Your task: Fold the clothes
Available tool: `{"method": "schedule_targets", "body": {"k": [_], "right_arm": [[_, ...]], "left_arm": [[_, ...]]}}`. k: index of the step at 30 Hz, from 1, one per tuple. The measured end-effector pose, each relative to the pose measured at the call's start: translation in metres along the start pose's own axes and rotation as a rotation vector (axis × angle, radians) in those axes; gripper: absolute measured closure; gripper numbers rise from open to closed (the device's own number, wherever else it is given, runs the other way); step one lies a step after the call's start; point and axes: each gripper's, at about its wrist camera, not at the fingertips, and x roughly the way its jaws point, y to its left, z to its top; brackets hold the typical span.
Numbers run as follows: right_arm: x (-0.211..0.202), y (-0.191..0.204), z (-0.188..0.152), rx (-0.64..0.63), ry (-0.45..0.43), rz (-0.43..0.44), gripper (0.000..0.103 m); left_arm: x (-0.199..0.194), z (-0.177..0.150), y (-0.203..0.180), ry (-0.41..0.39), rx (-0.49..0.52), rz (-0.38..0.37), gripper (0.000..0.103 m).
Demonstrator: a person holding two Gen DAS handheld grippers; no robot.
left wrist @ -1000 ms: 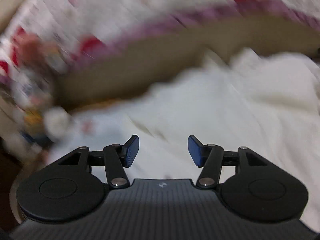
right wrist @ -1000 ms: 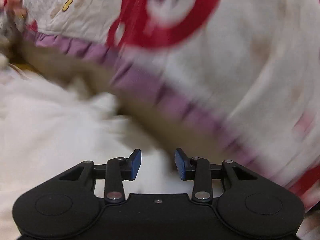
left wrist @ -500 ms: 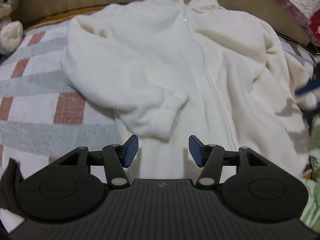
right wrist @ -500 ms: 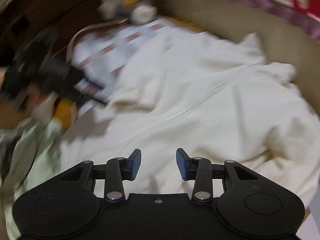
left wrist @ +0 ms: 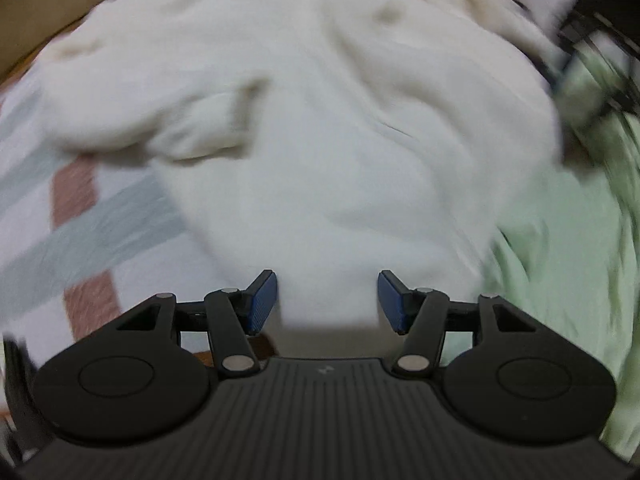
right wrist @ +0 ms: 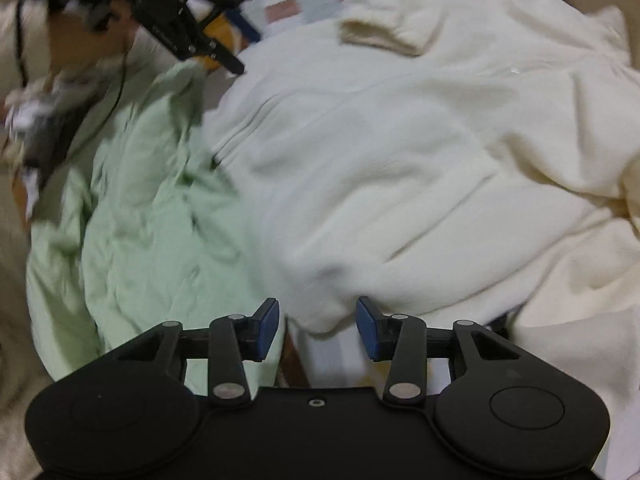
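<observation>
A cream fleece zip jacket (left wrist: pixel 328 120) lies spread on a checked bed cover (left wrist: pixel 80 224), one sleeve cuff (left wrist: pixel 208 128) folded across its front. It also fills the right wrist view (right wrist: pixel 420 152). My left gripper (left wrist: pixel 327 300) is open and empty just above the jacket's bottom hem. My right gripper (right wrist: pixel 317 328) is open and empty, its jaws on either side of a corner of the jacket's hem (right wrist: pixel 320 292), not closed on it. The left gripper also shows at the upper left of the right wrist view (right wrist: pixel 188 36).
A pale green garment (right wrist: pixel 140 232) lies crumpled beside the jacket's hem; it also shows at the right of the left wrist view (left wrist: pixel 572 248). A tan headboard or wall (left wrist: pixel 36 20) runs behind the jacket.
Both grippers have swung down from the patterned quilt and closed in on the jacket's bottom hem. Both stay open. The left view is now blurred with motion.
</observation>
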Motion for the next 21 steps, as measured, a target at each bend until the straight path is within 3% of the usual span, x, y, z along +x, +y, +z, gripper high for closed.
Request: {"method": "schedule_targets", "body": {"k": [2, 4, 6, 7, 8, 9, 11, 15, 18, 21], "right_arm": [[0.018, 0.012, -0.001, -0.06, 0.016, -0.052, 0.041], [0.04, 0.023, -0.001, -0.114, 0.019, -0.149, 0.04], [0.051, 0.02, 0.002, -0.079, -0.029, -0.242, 0.044], [0.05, 0.018, 0.005, -0.071, -0.06, -0.28, 0.058], [0.05, 0.015, 0.007, -0.065, -0.091, -0.318, 0.088], [0.046, 0.013, 0.01, -0.082, -0.118, -0.373, 0.095], [0.029, 0.002, 0.016, -0.078, -0.206, -0.418, 0.095], [-0.004, -0.038, 0.038, 0.07, -0.298, -0.435, 0.096], [-0.026, -0.066, 0.052, 0.197, -0.365, -0.363, 0.096], [-0.043, -0.093, 0.062, 0.313, -0.425, -0.338, 0.096]], "left_arm": [[0.003, -0.001, -0.015, 0.006, 0.083, -0.011, 0.046], [0.007, -0.001, -0.029, 0.011, 0.153, -0.011, 0.045], [0.01, 0.002, -0.034, 0.0, 0.172, 0.004, 0.045], [0.011, 0.004, -0.035, -0.009, 0.169, 0.015, 0.045], [0.012, 0.007, -0.035, -0.022, 0.159, 0.026, 0.045], [0.01, 0.011, -0.033, -0.046, 0.137, 0.038, 0.045], [0.007, 0.021, -0.03, -0.093, 0.094, 0.061, 0.045], [-0.005, 0.046, -0.036, -0.196, 0.056, 0.056, 0.045], [-0.012, 0.065, -0.048, -0.261, 0.061, 0.04, 0.044], [-0.011, 0.078, -0.058, -0.286, 0.057, 0.024, 0.036]]}}
